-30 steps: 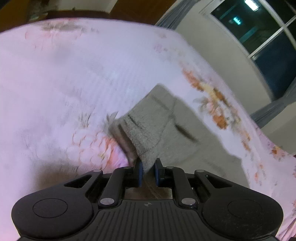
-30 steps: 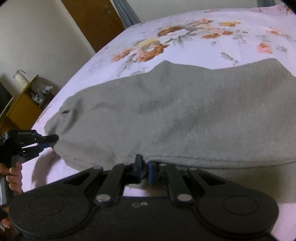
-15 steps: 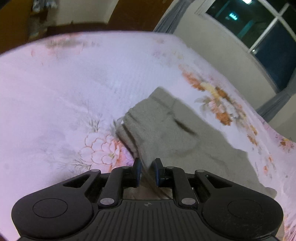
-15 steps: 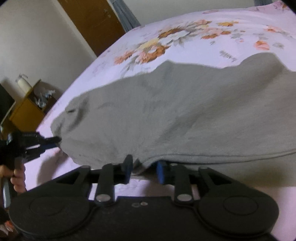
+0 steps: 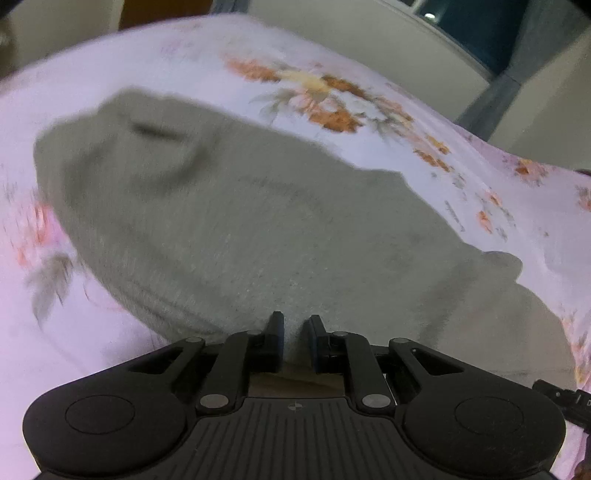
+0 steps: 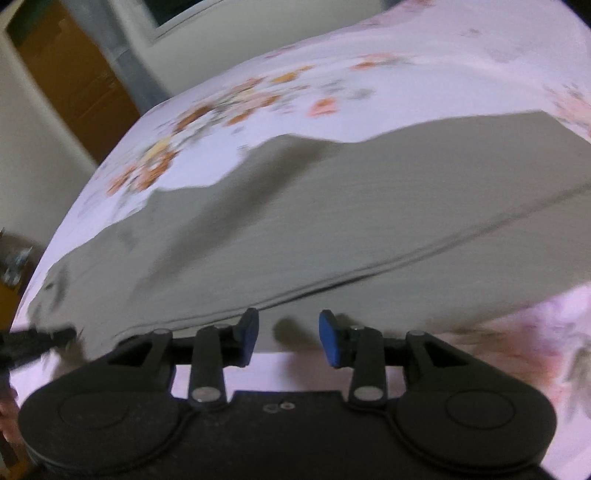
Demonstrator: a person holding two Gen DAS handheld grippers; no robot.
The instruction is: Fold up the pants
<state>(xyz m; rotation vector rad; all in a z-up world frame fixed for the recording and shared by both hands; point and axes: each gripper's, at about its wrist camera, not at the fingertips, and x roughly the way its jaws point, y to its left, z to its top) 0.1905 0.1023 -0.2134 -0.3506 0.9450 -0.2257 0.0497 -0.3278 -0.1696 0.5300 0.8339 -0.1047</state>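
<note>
Grey fleece pants [image 5: 258, 229] lie across a pink floral bedsheet [image 5: 461, 177], folded lengthwise with one leg on the other. My left gripper [image 5: 293, 326] is shut on the waistband edge of the pants, with cloth pinched between its fingers. In the right wrist view the pants [image 6: 351, 221] fill the middle of the frame. My right gripper [image 6: 288, 326] is open and empty at the near edge of the pants, just off the cloth. The left gripper's tip [image 6: 40, 338] shows at the far left, at the pants' waist end.
The bedsheet [image 6: 406, 74] covers the bed all around the pants. A brown door [image 6: 74, 88] and a white wall stand behind the bed. A dark window [image 5: 476, 26] and grey curtain are at the far side.
My right gripper has opened and let go of the pants' edge. My left gripper, still holding the waistband, has swung over the pants, which now fill its view.
</note>
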